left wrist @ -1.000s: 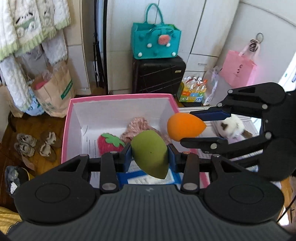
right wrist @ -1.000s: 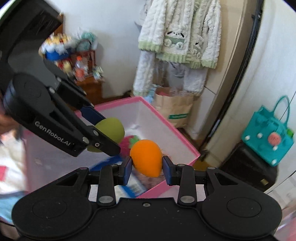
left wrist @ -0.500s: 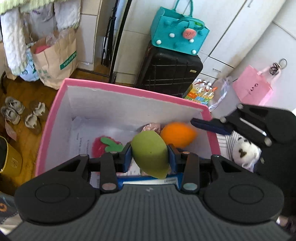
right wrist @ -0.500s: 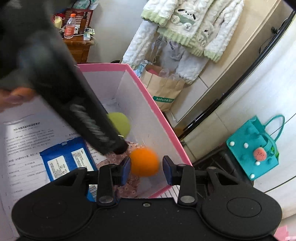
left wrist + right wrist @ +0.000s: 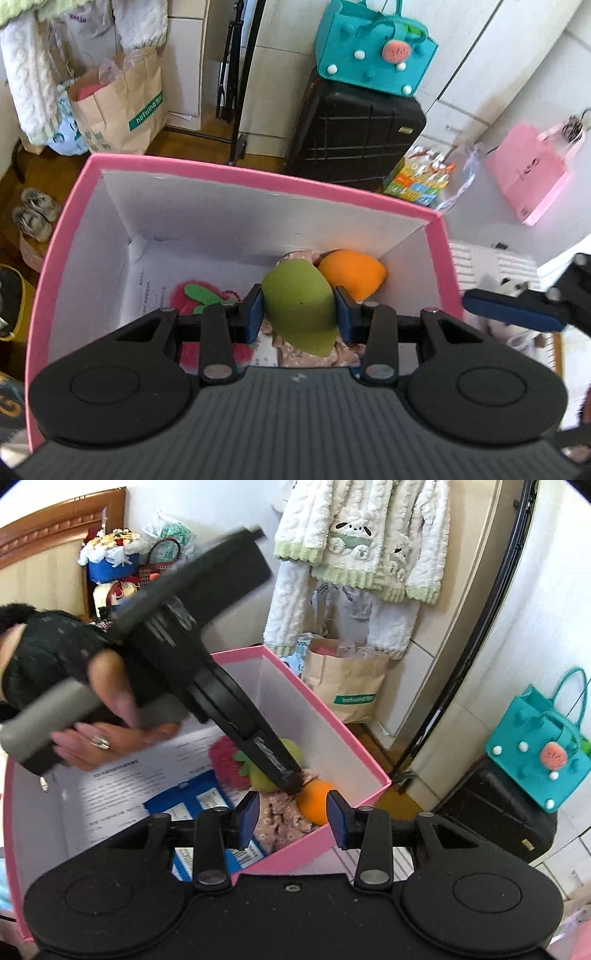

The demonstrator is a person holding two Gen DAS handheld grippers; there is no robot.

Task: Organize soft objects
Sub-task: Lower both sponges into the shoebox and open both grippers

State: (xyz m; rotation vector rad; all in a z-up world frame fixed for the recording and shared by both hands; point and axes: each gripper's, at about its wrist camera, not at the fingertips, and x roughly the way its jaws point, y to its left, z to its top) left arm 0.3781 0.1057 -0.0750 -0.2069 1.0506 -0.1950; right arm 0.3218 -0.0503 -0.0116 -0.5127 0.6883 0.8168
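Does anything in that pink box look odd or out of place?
Slightly: printed paper sheets and a blue packet line the pink box beneath the soft toys. Otherwise nothing is spilled or damaged; the orange sponge simply lies in a corner.

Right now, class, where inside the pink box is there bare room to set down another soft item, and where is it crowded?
Free: the white floor of the pink box by its left wall, left of the strawberry plush. Crowded: the far right corner, where the orange sponge lies on floral fabric, with the green sponge gripped just above by the left hand-held gripper.
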